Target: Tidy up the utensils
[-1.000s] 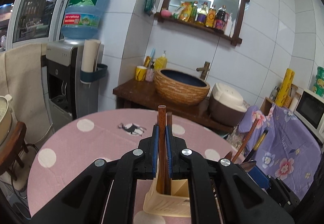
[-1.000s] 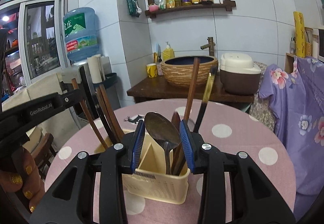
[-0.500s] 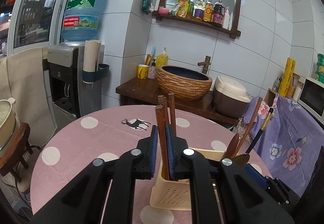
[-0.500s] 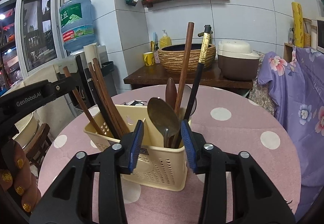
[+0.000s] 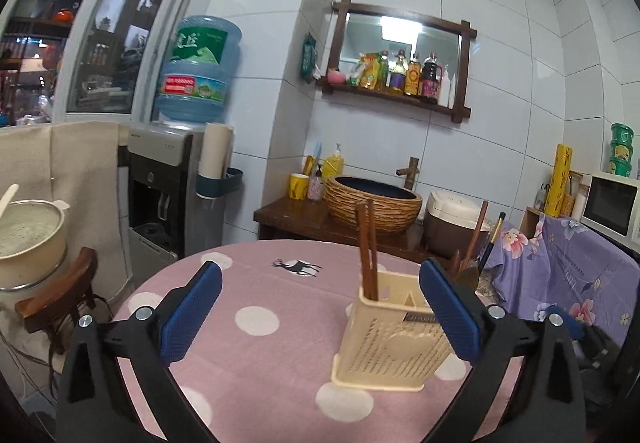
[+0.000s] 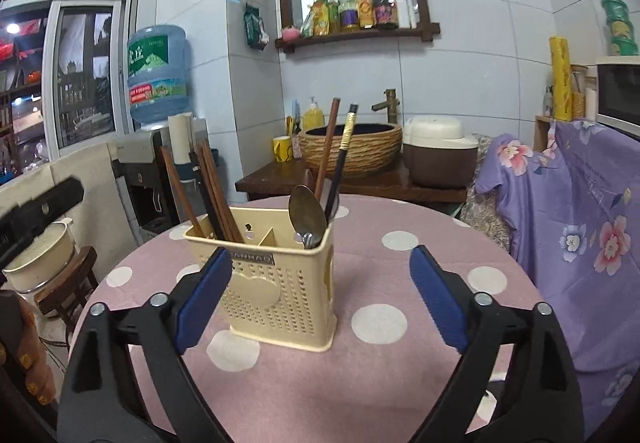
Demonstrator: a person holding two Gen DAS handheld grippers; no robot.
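A cream perforated utensil holder (image 6: 276, 283) stands on the pink polka-dot table (image 6: 320, 375); it also shows in the left wrist view (image 5: 394, 335). Brown chopsticks (image 6: 212, 195) lean in its left compartment; in the left wrist view these chopsticks (image 5: 366, 247) stand upright. A metal spoon (image 6: 307, 211), a wooden stick and a black gold-banded chopstick (image 6: 340, 159) fill the right compartment. My left gripper (image 5: 320, 307) is open and empty, drawn back from the holder. My right gripper (image 6: 320, 291) is open and empty, in front of the holder.
A purple floral cloth (image 6: 572, 227) covers furniture at the right. A wooden stool with a pot (image 5: 44, 283) stands left of the table. A water dispenser (image 5: 176, 179), a woven basin (image 5: 372, 203) on a wooden counter and a rice cooker (image 6: 440, 151) lie behind.
My left gripper let go of the brown chopsticks in the holder, opened wide and pulled back. My right gripper opened wide and backed away from the spoon and holder.
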